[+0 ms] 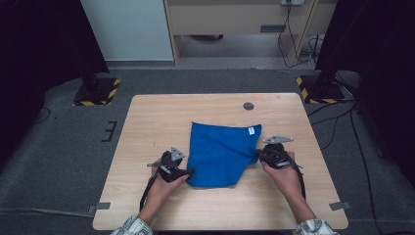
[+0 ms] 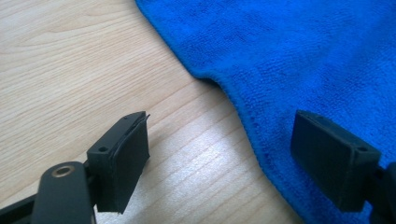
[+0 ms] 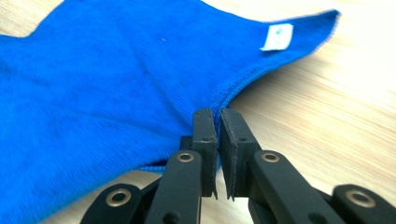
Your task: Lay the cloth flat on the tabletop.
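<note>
The right gripper [image 3: 217,154] has its jaws pressed together on the right edge of the blue cloth [image 1: 220,154], and the fabric is pulled into a small peak where it is pinched. The left gripper [image 2: 233,158] has its jaws wide apart, low over the table [image 1: 156,117]; one jaw is above bare wood and the other above the near left hem of the cloth, with nothing pinched between them.

The cloth lies in the middle of the table, a little toward the near side, with a white label [image 1: 250,130] at its far right corner. It looks like one layer, but from the high view I cannot be sure.

The step in hand seems to be taking the left edge. To do it well, the left gripper should slide a little further so the hem sits deep between the pads, then close firmly. The right grip should hold without pulling, otherwise the hem may slip away from the open jaws.
</note>
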Available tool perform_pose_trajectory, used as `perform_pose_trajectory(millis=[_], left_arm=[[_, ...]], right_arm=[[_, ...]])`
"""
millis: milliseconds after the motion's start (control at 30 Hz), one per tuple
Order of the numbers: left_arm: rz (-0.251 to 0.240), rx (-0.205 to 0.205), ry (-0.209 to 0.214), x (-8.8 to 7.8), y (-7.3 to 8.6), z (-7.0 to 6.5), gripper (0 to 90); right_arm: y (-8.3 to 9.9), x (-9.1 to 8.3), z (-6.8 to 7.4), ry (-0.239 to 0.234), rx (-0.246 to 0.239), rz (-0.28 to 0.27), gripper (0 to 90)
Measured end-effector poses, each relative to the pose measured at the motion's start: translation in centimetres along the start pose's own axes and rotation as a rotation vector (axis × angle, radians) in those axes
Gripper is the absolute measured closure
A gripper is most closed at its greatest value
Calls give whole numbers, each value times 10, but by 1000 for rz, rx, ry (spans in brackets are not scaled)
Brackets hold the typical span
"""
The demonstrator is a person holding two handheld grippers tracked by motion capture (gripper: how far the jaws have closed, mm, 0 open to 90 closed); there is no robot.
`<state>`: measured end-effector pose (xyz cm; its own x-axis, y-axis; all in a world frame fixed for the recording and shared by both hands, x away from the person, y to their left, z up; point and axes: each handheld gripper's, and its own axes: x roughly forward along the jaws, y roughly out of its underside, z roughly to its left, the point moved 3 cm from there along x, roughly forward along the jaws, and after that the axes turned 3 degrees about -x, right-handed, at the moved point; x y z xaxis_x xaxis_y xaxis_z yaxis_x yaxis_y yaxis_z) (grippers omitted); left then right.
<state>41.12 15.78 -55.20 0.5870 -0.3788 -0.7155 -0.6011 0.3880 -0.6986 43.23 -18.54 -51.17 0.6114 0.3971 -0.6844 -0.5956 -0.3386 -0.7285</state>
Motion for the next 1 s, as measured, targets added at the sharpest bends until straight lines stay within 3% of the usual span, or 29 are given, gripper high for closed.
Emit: perform_pose_trajectory(millis=[233,367,533,633,833,900,1000], left_arm=[[-12,-5,-25,4,-3,5,183],[-19,-34,-37,8,-7,12,183],[-29,-51,-21,12,-8,15,182],[-23,-46,-24,11,-8,14,187],[-31,-23,-38,3,-6,13,189],[-54,-35,-30,-3,-6,14,180],[-74,-22,-2,-8,-7,9,156]], right_arm=[[-5,-6,-19,6,22,-17,840],[-15,8,-29,9,23,3,841],[-28,33,-45,20,44,24,847],[-31,38,-53,30,73,27,819],[-23,9,-42,13,50,-16,708],[-15,-5,-33,9,42,-43,581],[-5,-11,-24,7,43,-52,483]])
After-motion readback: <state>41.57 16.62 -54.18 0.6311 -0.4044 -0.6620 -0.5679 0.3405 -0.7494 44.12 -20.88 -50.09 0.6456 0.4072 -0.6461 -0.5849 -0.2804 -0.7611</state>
